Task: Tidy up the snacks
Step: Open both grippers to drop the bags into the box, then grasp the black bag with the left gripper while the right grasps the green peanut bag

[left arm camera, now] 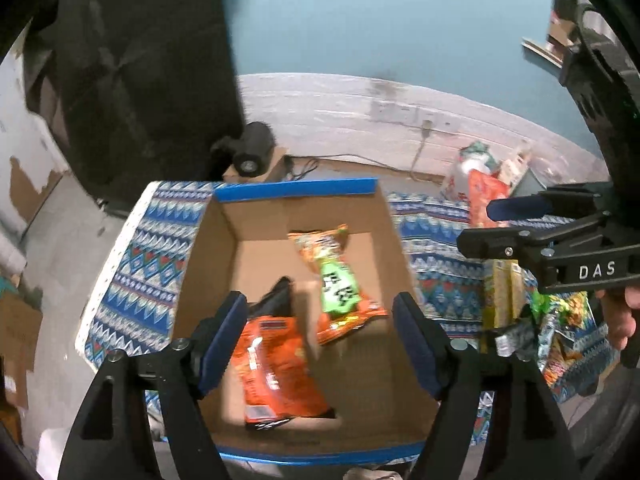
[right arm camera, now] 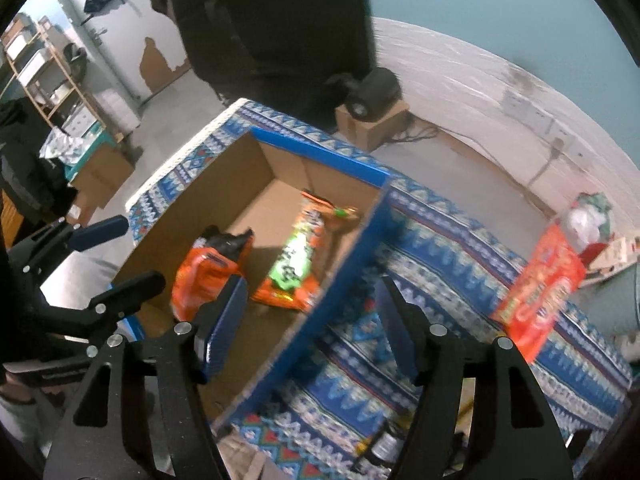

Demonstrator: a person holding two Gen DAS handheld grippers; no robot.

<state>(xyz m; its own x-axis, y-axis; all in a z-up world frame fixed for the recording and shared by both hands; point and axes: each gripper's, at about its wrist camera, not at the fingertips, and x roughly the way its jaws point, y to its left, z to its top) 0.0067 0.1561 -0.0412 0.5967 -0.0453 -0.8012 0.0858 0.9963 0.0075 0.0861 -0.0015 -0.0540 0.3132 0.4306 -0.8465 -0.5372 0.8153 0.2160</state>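
Observation:
An open cardboard box with blue edges stands on a patterned cloth; it also shows in the right wrist view. In it lie an orange snack bag and an orange-and-green snack bag. My left gripper is open and empty above the box's near side. My right gripper is open and empty over the box's right wall; it also shows in the left wrist view. Several loose snack packets lie right of the box.
The blue patterned cloth covers the table. An orange snack bag stands on its right part, with a red-and-white bag behind it. A black speaker sits on a cardboard carton beyond the table. A dark bag hangs at the back left.

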